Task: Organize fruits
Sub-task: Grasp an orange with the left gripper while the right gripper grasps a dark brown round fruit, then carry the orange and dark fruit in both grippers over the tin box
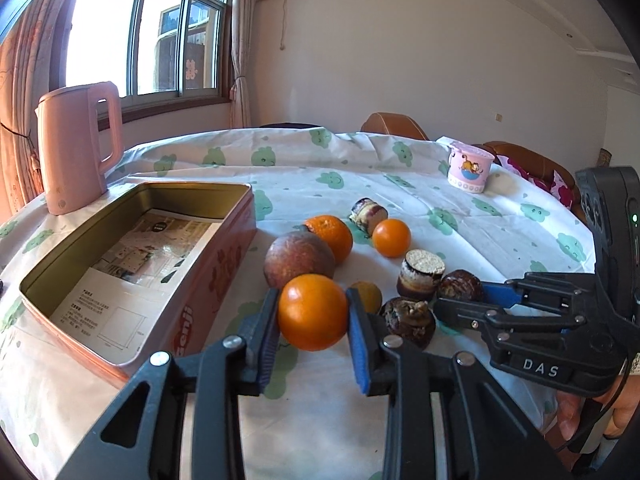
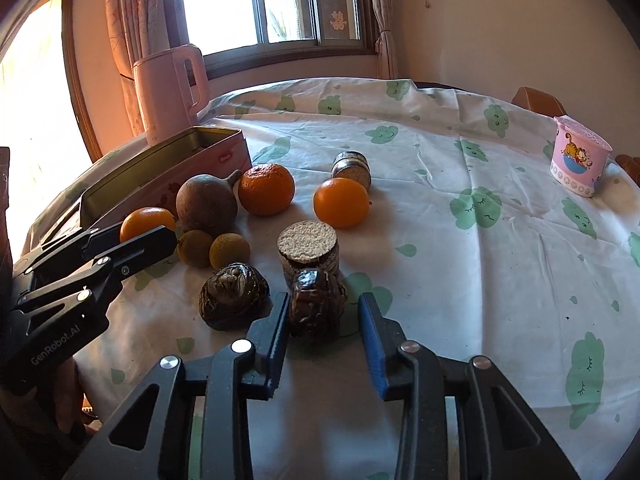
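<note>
My left gripper (image 1: 313, 295) is shut on a small orange (image 1: 312, 316) just right of the open pink tin (image 1: 224, 264), whose floor holds only a printed sheet. In the right wrist view my right gripper (image 2: 325, 300) is shut on a dark brown lumpy fruit (image 2: 316, 306); its left pad presses the fruit and a sliver of cloth shows at the right pad. A second dark fruit (image 2: 234, 296) lies to its left. Behind are a brown round fruit (image 1: 298, 258), two more oranges (image 1: 332, 236) (image 1: 391, 237) and two small yellowish fruits (image 2: 212, 248).
A tan-topped cylinder piece (image 1: 422, 276) stands behind the dark fruits and another (image 1: 368, 214) lies farther back. A pink kettle (image 1: 76, 144) stands behind the tin. A pink cartoon cup (image 1: 470, 170) sits at the far right of the round clothed table (image 2: 460, 264). Chair backs ring the far edge.
</note>
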`<state>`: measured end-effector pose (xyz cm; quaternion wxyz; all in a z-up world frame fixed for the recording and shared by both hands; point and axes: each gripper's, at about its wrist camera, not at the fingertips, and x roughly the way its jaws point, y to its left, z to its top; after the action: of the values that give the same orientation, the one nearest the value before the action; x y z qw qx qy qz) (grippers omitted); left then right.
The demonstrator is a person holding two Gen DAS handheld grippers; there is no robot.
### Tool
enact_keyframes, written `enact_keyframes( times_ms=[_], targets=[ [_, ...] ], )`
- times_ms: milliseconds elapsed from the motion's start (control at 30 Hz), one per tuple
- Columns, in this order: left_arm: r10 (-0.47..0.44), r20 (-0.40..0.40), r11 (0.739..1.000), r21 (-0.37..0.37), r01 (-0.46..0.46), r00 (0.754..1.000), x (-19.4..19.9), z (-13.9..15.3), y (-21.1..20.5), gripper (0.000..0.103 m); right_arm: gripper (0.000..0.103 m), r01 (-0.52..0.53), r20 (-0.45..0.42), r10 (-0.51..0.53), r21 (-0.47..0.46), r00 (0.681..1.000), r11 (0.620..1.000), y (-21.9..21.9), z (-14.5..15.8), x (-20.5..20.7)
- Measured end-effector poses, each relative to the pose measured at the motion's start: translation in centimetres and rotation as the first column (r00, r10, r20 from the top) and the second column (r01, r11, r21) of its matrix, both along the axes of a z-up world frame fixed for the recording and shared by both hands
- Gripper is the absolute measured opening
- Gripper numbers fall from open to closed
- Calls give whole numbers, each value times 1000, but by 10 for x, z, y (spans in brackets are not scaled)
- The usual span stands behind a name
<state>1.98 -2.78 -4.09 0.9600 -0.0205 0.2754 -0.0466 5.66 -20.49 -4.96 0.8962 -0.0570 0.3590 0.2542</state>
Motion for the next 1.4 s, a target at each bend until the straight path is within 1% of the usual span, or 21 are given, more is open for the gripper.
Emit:
enact_keyframes(
  times_ms=[167,367,667,967,1400],
  targets=[
    [5,27,1000,24,-5,1000,-2,-1,-2,33,28,-5,27,4,28,1000,1000,-4,3,-4],
    [4,39,1000,29,-5,999,-4,-1,-4,33,27,5,113,-5,-4,994,1000,0,6,-14],
    [3,79,998,55,-7,997,-10,1,-7,33,27,3,173,-5,11,985,1000,-3,10,-21],
    [0,113,997,82,-9,994,-15,3,-11,33,27,-5,220,-2,31,975,1000,-5,12,-28],
    [-2,153,995,94,-13,988,-21,6,-14,33,27,-8,271,-10,64,963,998,-10,14,-35]
  ],
)
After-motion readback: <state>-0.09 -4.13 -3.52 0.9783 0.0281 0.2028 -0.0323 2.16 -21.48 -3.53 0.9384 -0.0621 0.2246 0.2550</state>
